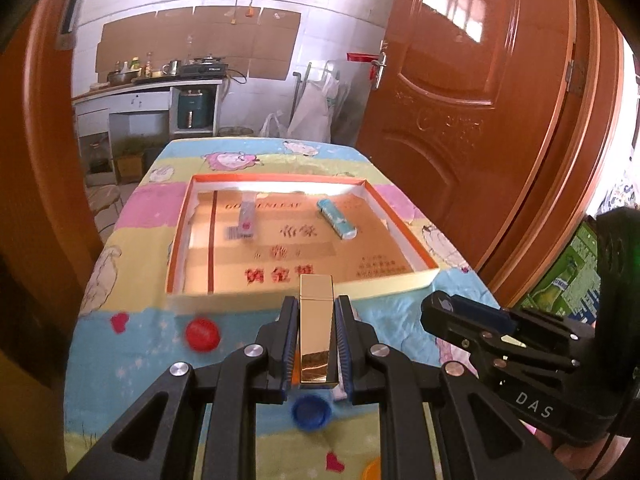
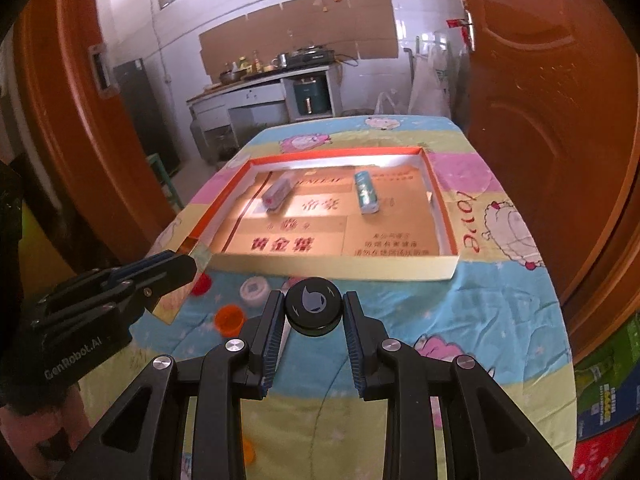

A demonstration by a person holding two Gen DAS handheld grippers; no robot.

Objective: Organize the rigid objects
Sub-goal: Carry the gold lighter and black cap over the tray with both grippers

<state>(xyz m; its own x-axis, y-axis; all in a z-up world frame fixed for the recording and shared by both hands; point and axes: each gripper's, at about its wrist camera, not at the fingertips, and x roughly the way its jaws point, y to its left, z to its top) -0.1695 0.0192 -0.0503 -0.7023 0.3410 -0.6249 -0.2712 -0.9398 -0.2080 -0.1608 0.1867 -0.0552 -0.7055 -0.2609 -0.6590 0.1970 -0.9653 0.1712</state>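
Note:
My left gripper (image 1: 316,305) is shut on a shiny gold rectangular box (image 1: 315,332), held above the table just short of the tray's near wall. My right gripper (image 2: 313,300) is shut on a round black cap (image 2: 313,306), also in front of the tray. The shallow orange-rimmed cardboard tray (image 2: 332,270) holds a pink-and-white small box (image 2: 278,194) at left and a teal small box (image 2: 366,192) at right. In the left wrist view the right gripper (image 1: 440,305) shows from the side, to the right of the gold box.
Loose caps lie on the cartoon-print cloth before the tray: red (image 1: 203,334), blue (image 1: 311,412), white (image 2: 253,289), orange (image 2: 229,319). Wooden doors (image 1: 472,112) flank the table. A kitchen counter (image 2: 256,88) stands beyond the far edge.

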